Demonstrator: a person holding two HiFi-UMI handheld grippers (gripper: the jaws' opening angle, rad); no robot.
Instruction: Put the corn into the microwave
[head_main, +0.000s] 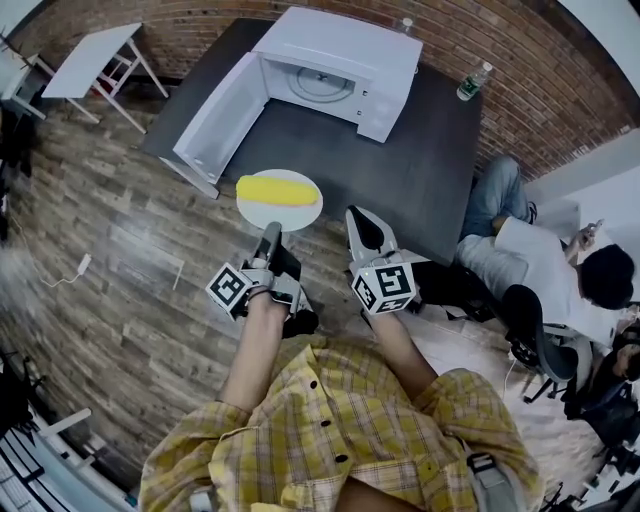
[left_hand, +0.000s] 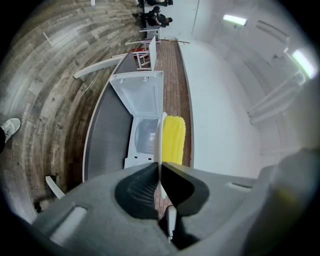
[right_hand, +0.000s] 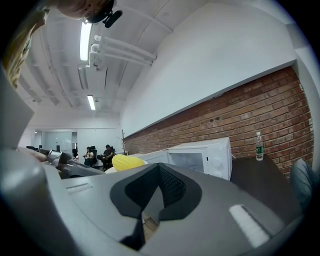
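A yellow corn cob (head_main: 278, 190) lies on a small white plate (head_main: 300, 214), held in the air just before the near edge of the dark table (head_main: 420, 180). My left gripper (head_main: 271, 233) is shut on the plate's near rim. In the left gripper view the plate (left_hand: 160, 135) shows edge-on between the jaws, with the corn (left_hand: 174, 140) beside it. The white microwave (head_main: 340, 60) stands at the table's far side, its door (head_main: 222, 118) swung wide open to the left. My right gripper (head_main: 358, 215) hovers right of the plate, shut and empty.
A plastic bottle (head_main: 474, 82) stands on the table right of the microwave. A person sits on an office chair (head_main: 540, 260) at the right. A white folding table (head_main: 95, 60) stands at the far left on the wooden floor.
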